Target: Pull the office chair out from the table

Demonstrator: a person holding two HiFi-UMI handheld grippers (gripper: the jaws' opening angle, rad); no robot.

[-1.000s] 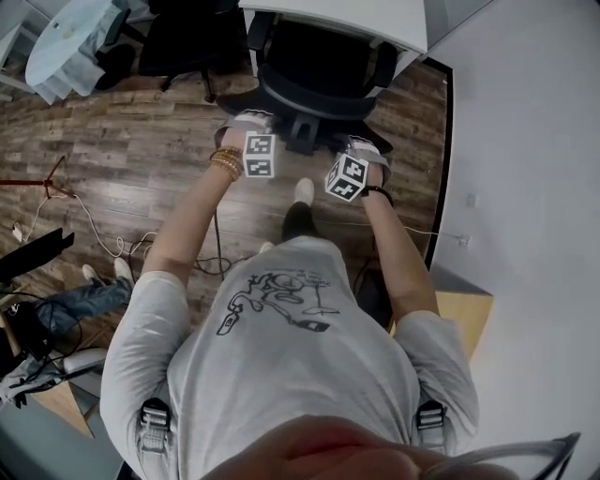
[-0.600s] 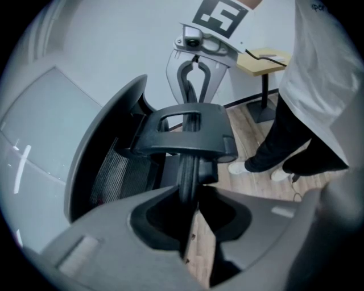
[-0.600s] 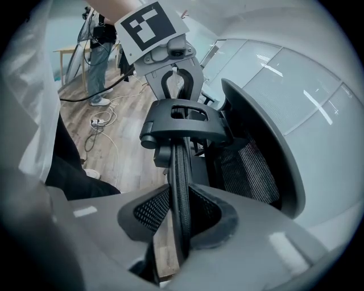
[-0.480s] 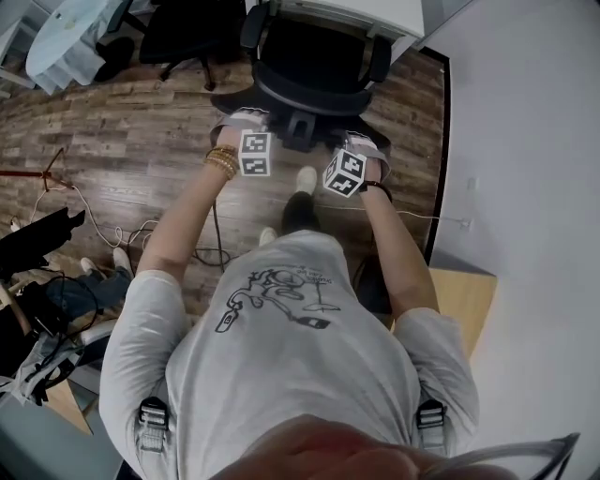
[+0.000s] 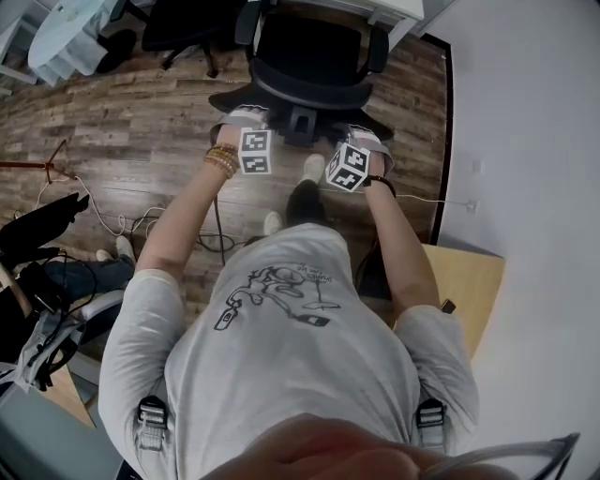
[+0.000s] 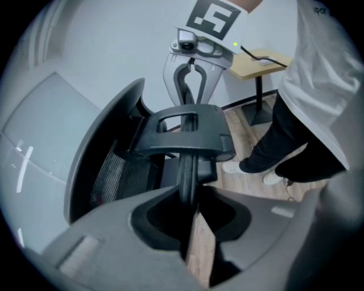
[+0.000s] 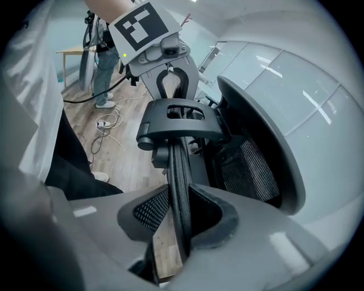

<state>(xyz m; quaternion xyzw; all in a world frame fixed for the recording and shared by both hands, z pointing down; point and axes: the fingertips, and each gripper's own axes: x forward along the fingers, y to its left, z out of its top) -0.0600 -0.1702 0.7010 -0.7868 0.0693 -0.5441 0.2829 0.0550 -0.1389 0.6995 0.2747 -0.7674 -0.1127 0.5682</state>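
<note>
Left gripper [image 6: 190, 213] and right gripper [image 7: 181, 227] are each part-closed, pinching the thin top rim of the black mesh-backed office chair [image 5: 314, 56], one either side of centre. Likely rolls easily. The rim is stiff and slim, so it could slip. Chair is near the white table [image 5: 401, 7], at the far edge.

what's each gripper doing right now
left gripper: shut on the chair back.
right gripper: pads on the chair back too, jaws opening.
</note>
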